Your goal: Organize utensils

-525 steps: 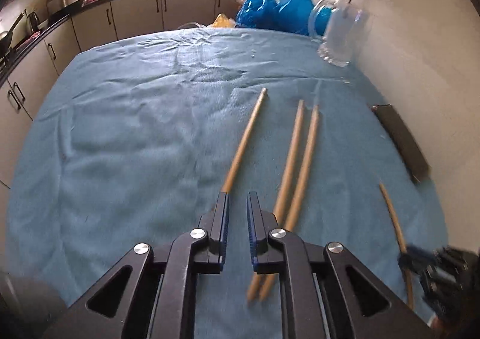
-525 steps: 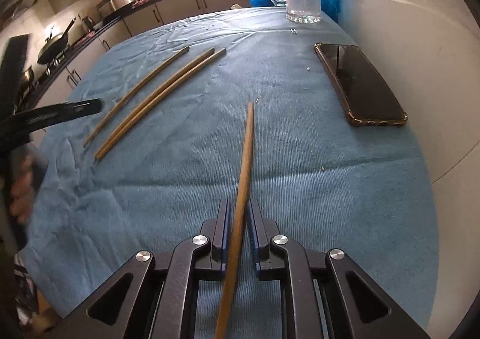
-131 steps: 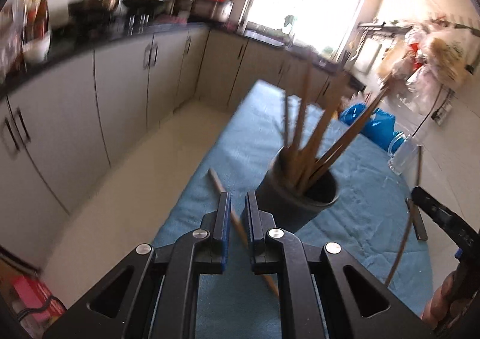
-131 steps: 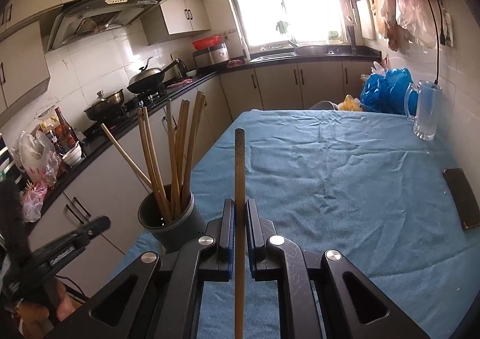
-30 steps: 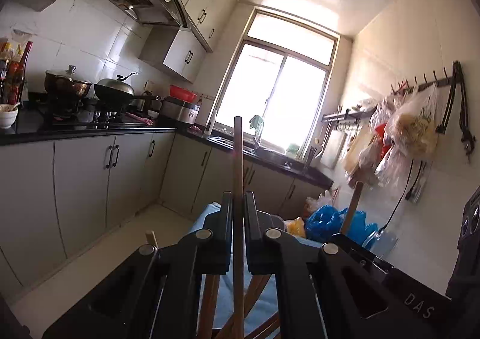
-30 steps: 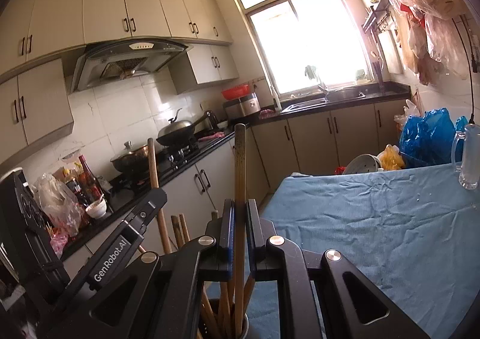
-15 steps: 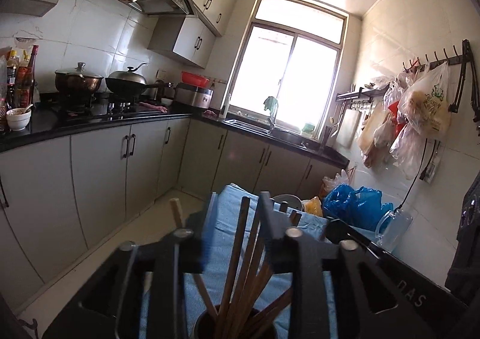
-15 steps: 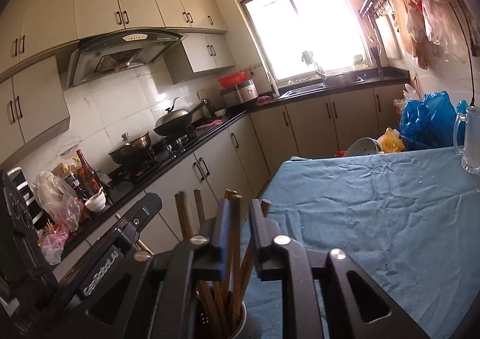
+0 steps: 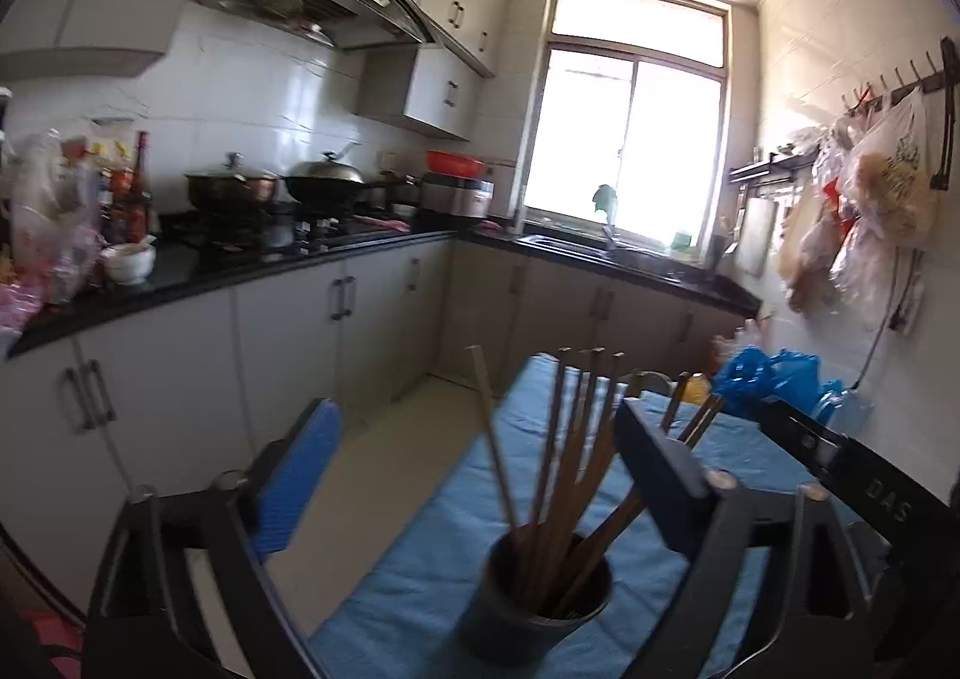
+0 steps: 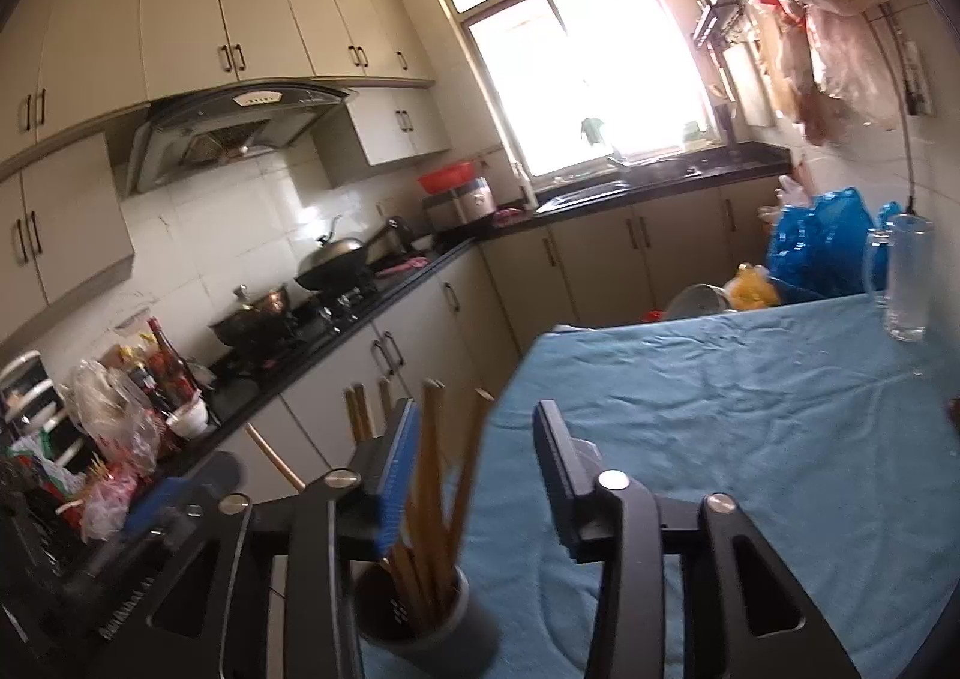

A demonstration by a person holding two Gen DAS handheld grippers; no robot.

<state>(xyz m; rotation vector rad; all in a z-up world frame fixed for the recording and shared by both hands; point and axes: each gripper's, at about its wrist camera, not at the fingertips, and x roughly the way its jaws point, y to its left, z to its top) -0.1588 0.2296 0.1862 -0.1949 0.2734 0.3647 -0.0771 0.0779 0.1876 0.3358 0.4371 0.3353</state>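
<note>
Left gripper (image 9: 474, 463) wide open, empty; right gripper (image 10: 474, 451) wide open, empty; both above dark holder (image 9: 540, 607) at cloth edge; chopsticks (image 9: 570, 451) stand inside, leaning on rim, likely sorted

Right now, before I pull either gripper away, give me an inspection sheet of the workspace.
Surface: blue tablecloth, wrinkled; no loose chopstick seen on the visible part.
Job's things: wooden chopsticks stand leaning in the dark holder cup near the table's near edge.
Clutter: glass mug at the far right of the table; blue plastic bags beyond the table's far edge.
Grippers: left gripper open, empty, over the cup; right gripper open, empty, beside the chopsticks.
Cables: one cord hangs down the right wall.
Surroundings: stove with wok, range hood, cabinets, bright window, bags hanging on wall hooks.
</note>
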